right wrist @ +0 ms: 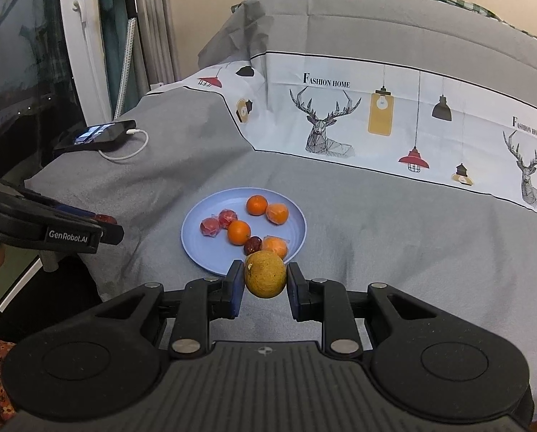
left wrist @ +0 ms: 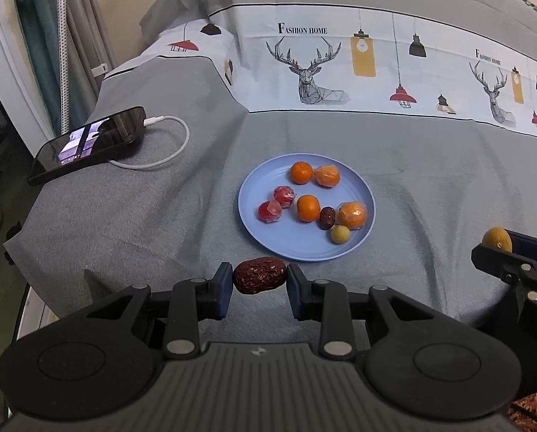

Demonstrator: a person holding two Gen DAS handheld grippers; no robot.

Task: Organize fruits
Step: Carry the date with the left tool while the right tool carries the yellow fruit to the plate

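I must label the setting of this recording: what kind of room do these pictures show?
Most likely a bedroom in a home. The fruit plate sits on a bed with a grey sheet and a deer-print cover; a charging phone lies beside it, and curtains hang by a window.

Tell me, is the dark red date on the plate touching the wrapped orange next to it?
Touching. In the left wrist view the dark red date on the blue plate sits pressed against the wrapped orange, no plate showing between them.

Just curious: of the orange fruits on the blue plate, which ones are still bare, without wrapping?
Two: the far one by the rim and the middle one. Both look smooth; the other two sit in crinkly clear wrap.
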